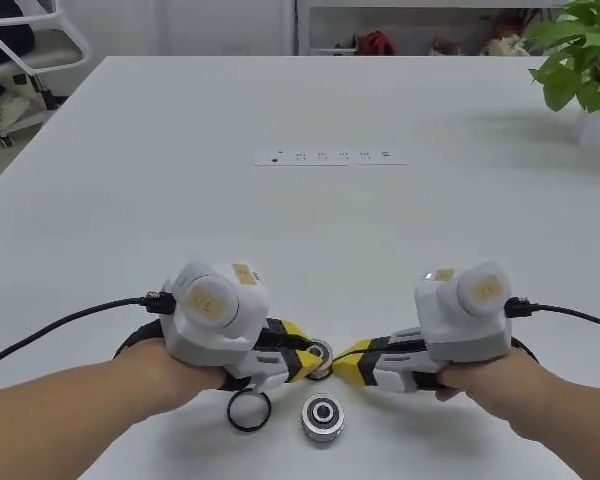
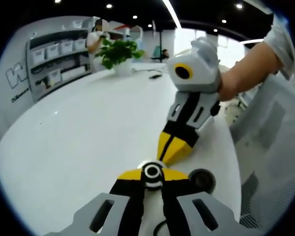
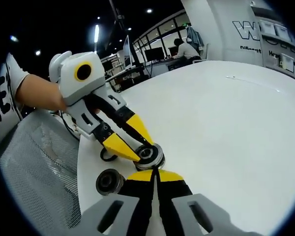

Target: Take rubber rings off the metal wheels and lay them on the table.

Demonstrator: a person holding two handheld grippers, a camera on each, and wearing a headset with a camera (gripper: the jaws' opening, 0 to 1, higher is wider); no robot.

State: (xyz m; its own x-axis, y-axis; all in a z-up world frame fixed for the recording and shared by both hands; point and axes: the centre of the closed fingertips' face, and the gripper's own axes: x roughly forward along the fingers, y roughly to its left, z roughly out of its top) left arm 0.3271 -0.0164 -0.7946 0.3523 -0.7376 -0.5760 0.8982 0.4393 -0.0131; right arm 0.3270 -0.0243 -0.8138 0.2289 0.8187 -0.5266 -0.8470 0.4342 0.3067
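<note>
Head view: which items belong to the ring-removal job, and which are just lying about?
Job:
held wheel
wheel on table
loose rubber ring
left claw
right claw

Lying about:
power strip
plant
chair

Head cam: we sit above the near edge of the table (image 1: pixel 310 210), looking forward and down at mid range, with the far edge in frame. Left gripper (image 1: pixel 313 360) cam: we're low over the table, looking right along its own jaws, very close to the small wheel (image 2: pixel 152 172) at the tips, the plant (image 2: pixel 118 51) far behind. Right gripper (image 1: pixel 340 360) cam: mirrored, looking left, same wheel just ahead of its tips. All three share that wheel and the loose wheel (image 1: pixel 323 417) nearer us. Each gripper cam frames the opposite gripper. Head and left cams share the plant.
</note>
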